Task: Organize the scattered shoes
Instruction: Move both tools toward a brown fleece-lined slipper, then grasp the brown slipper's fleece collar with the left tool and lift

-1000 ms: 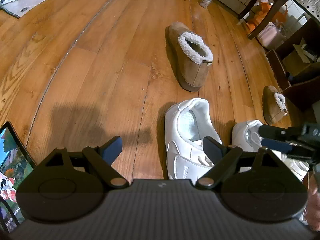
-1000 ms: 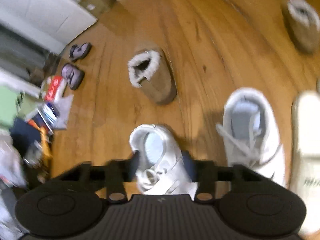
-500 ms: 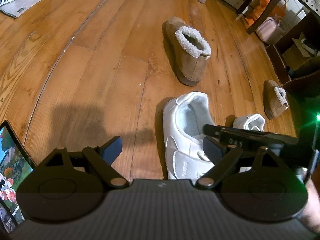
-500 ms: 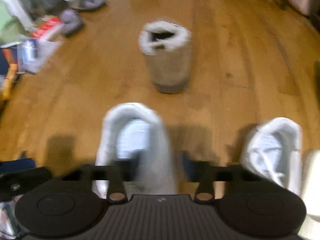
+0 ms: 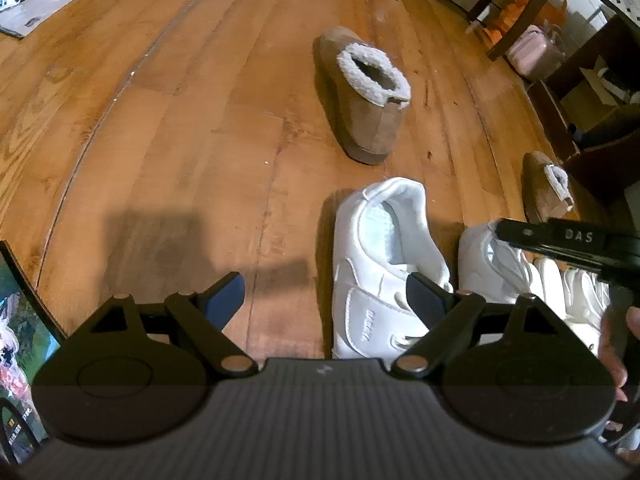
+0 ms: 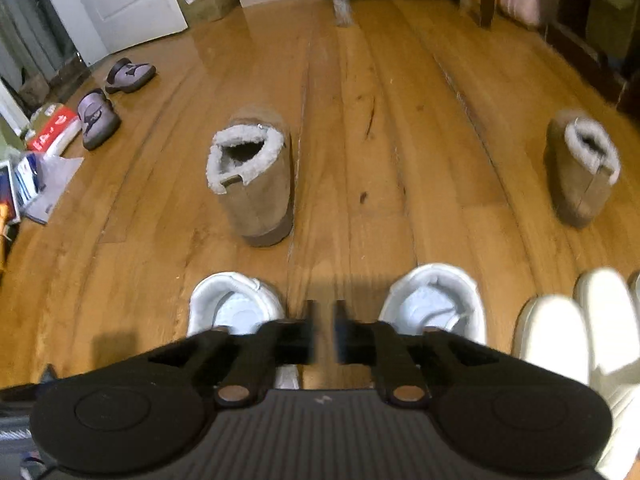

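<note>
Left claw [image 5: 324, 292] is held spread wide, nothing gripped, low over the wood floor [image 5: 180, 140]. One white sneaker [image 5: 384, 264] is seen at its 1 o'clock, heel outward, with a second white sneaker [image 5: 496, 264] just beside it at 3 o'clock. Right claw [image 6: 322, 330] is nearly clenched, a narrow gap left, nothing grasped, above the floor between both sneakers. A tan fleece-lined slipper [image 6: 252, 176] is seen at 11 o'clock, its mate [image 6: 582, 168] well apart at 2 o'clock.
</note>
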